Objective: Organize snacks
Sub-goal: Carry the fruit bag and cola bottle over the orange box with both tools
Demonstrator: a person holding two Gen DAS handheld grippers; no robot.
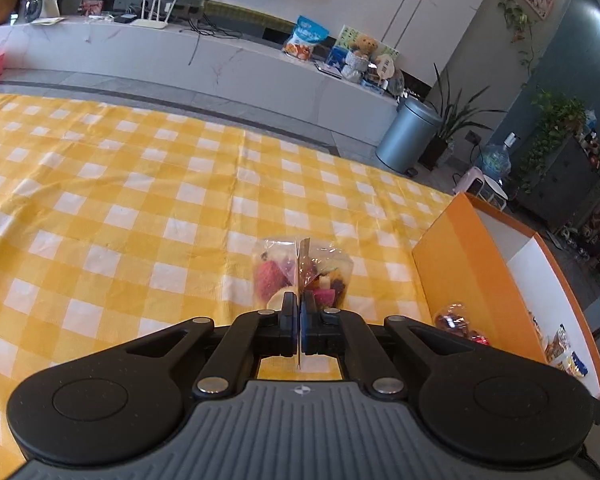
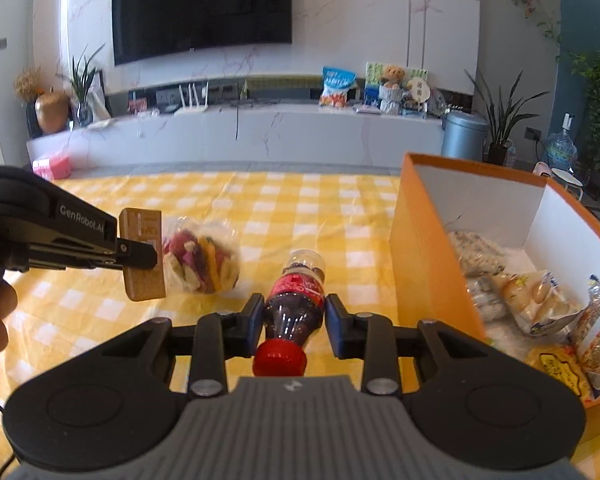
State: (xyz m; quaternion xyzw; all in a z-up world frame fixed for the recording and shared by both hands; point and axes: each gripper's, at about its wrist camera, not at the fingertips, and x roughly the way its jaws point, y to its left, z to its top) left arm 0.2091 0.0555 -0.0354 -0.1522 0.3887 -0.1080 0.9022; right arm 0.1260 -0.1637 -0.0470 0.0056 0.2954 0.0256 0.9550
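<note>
Left of the orange box (image 2: 428,248), the left gripper (image 1: 299,312) pinched shut on a light, crinkly dried-fruit bag's (image 1: 300,272) stiff header card; the right gripper (image 2: 294,320), part-open, clamped a heavy, slippery cola bottle (image 2: 296,300) below its cap.

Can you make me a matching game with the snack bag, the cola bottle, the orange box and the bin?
Things:
1. bag of dried fruit chips
2. cola bottle
3. orange box
4. grey bin

Where or how:
A. on the floor by the white cabinet
B. standing on the checked cloth, packets inside
C. pinched by its card top in the left gripper
D. between the right gripper's fingers, red cap toward the camera

Pairs: 1-C, 2-D, 3-B, 4-A
</note>
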